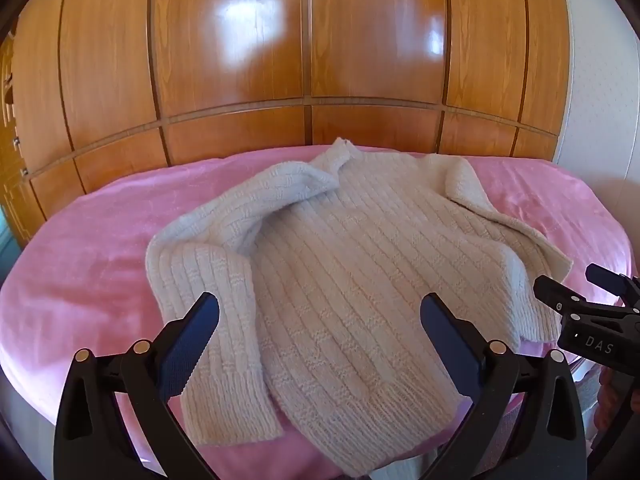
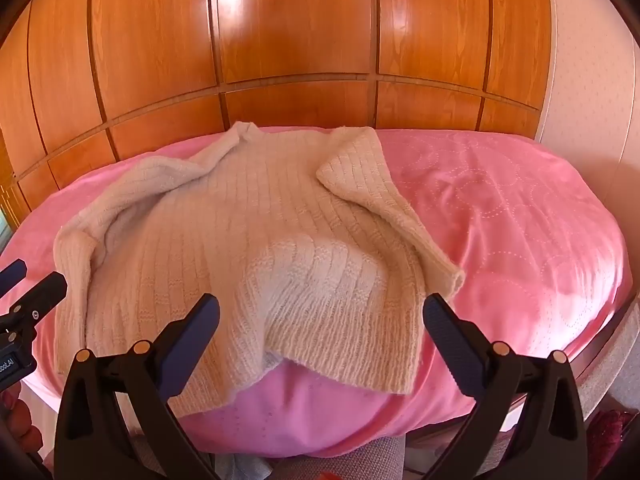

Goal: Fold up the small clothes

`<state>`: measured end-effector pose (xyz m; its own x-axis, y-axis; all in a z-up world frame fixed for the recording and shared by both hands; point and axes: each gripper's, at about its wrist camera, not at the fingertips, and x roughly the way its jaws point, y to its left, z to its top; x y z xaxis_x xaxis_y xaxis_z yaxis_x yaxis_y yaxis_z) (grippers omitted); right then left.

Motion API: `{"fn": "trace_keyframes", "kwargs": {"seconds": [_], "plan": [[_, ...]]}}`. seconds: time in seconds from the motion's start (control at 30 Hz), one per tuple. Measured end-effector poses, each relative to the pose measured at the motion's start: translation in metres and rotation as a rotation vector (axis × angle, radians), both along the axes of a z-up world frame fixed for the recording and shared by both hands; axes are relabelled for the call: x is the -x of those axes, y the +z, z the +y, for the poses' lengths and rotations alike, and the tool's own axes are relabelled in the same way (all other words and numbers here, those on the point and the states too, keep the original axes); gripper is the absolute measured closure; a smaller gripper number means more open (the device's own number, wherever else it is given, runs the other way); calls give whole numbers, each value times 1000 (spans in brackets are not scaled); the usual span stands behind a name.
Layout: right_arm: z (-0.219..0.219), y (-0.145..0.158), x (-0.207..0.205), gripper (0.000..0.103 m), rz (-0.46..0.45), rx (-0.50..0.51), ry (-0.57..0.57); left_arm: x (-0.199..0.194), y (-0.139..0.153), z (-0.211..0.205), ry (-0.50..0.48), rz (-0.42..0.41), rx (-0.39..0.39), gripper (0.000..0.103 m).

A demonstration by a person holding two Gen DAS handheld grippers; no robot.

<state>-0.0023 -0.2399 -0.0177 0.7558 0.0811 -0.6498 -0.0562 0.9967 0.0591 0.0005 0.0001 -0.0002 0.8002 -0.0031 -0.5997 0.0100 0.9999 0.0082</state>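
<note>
The cream ribbed knit sweater (image 1: pixel 340 248) is lying rumpled on the pink bed cover (image 1: pixel 88 248), sleeves folded inward, just beyond the left claw (image 1: pixel 320 344) and right claw (image 2: pixel 320 344), both gaping wide, gripping nothing.

The sweater (image 1: pixel 344 264) is chunky rib-knit wool-like cloth, matt and fuzzy. The pink blanket (image 2: pixel 500 216) is soft plush fabric with a stitched dotted pattern. The wardrobe (image 1: pixel 240 40) panels are glossy varnished wood, reflecting light patches.
</note>
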Motion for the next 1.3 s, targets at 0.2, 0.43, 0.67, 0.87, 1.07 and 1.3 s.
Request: {"fn": "trace_keyframes", "kwargs": {"seconds": [0.2,0.43,0.67,0.87,1.07,1.3], "plan": [[1,-3,-3,2,5,-2,-4,4,-3,-3,-2,-10,-5,3],[0,-5,-3,2,14,0,-7,2,-7,-5,0,3,-1,3],[-1,-6,-4,2,20,3,-7,4,-6,-7,-2,7,9,3],[-2,-6,-4,2,14,1,-4,5,-9,-5,-1,11,14,3],[-3,-6,-4,2,16,-1,-3,5,-10,-4,-7,11,16,3],[-3,-6,-4,2,18,2,-2,5,-10,-3,-14,21,25,3]]}}
